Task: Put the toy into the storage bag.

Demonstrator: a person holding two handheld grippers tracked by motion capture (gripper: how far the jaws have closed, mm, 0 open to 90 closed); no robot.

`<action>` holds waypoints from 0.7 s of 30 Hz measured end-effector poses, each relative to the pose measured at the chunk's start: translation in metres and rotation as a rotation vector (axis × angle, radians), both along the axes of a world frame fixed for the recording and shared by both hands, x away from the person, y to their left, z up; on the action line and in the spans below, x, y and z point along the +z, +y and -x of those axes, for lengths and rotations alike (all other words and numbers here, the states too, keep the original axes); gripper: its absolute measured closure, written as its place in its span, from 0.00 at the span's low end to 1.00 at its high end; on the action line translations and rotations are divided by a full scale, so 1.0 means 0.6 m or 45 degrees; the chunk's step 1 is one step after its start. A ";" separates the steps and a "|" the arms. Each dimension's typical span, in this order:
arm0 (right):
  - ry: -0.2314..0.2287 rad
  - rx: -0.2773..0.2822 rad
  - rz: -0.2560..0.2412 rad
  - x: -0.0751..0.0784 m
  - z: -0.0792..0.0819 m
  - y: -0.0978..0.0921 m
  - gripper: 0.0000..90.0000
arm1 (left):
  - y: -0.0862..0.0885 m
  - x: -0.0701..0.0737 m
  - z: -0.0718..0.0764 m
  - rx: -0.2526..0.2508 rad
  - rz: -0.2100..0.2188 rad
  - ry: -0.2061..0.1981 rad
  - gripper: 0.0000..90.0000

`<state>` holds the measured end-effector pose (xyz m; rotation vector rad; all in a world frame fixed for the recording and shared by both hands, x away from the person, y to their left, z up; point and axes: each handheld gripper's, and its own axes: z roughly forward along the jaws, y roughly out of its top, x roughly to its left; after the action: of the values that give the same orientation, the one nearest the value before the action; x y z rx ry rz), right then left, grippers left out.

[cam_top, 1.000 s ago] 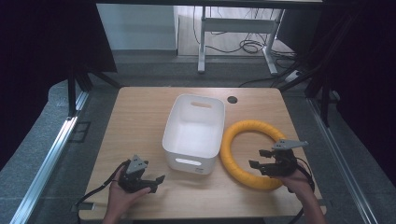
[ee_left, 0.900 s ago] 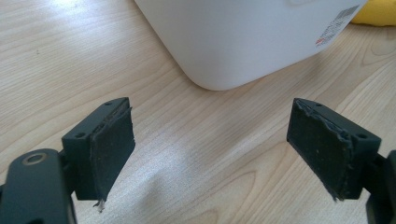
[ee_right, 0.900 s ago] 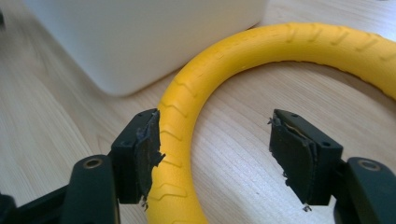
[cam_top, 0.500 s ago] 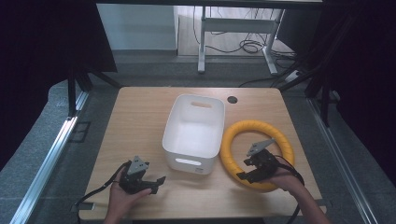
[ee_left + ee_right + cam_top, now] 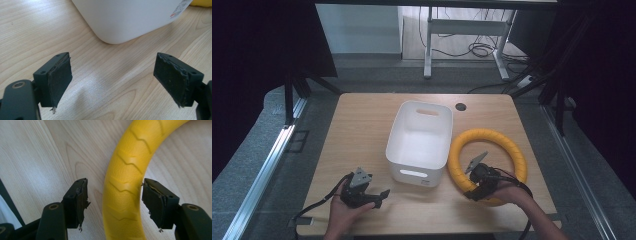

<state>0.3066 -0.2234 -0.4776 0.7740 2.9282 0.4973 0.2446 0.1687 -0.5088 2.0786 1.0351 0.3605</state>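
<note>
yellow ribbed foam ring [image 5: 488, 157] lies flat on the pale wooden table [image 5: 362, 130], just right of the white plastic bin [image 5: 419, 142], near my right hand. my right claw [image 5: 115, 203] stands wide with the ring's near arc between its pads [image 5: 155, 201], one pad inside the loop, one outside, neither pressing yet; i judge this a line-up for a grasp. my left claw [image 5: 112, 80] rests wide and empty by the bin's near corner, apparently held in reserve.
</note>
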 end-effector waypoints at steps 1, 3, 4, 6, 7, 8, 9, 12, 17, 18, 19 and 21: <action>0.003 -0.001 0.012 -0.003 0.000 0.002 0.42 | 0.000 0.000 0.000 0.000 -0.001 0.001 0.17; 0.003 0.005 0.049 -0.009 -0.003 0.004 0.42 | -0.001 -0.001 0.000 -0.001 -0.001 0.000 0.17; 0.012 0.002 0.059 -0.011 -0.004 0.005 0.42 | 0.000 0.000 0.000 -0.001 0.000 0.001 0.17; 0.029 -0.006 0.070 -0.016 -0.009 0.005 0.44 | 0.000 0.000 0.000 0.000 -0.002 -0.001 0.17; 0.029 -0.006 0.070 -0.016 -0.009 0.005 0.44 | 0.000 0.000 0.000 0.000 -0.002 -0.001 0.17; 0.030 -0.004 0.077 -0.018 -0.011 0.005 0.44 | 0.000 0.000 0.000 0.001 -0.003 -0.001 0.17; 0.040 -0.008 0.110 -0.021 -0.013 0.006 0.45 | 0.000 0.000 0.000 0.000 -0.004 0.000 0.17; 0.043 0.008 0.129 -0.023 -0.016 0.006 0.46 | -0.001 -0.001 0.000 0.000 -0.006 0.000 0.17; 0.088 0.001 0.156 -0.026 -0.022 0.007 0.49 | -0.001 -0.002 0.000 -0.001 -0.008 0.001 0.17; 0.113 0.005 0.157 -0.028 -0.024 0.007 0.52 | -0.001 -0.002 0.000 -0.002 -0.008 0.002 0.17; 0.113 0.005 0.157 -0.028 -0.024 0.007 0.52 | -0.001 -0.002 0.000 -0.003 -0.008 0.002 0.17; 0.132 0.008 0.158 -0.030 -0.025 0.008 0.54 | -0.002 -0.002 0.000 -0.004 -0.008 0.004 0.17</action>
<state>0.3215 -0.2186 -0.4956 0.7980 3.0220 0.2801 0.2445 0.1676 -0.5103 2.0869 1.0337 0.3589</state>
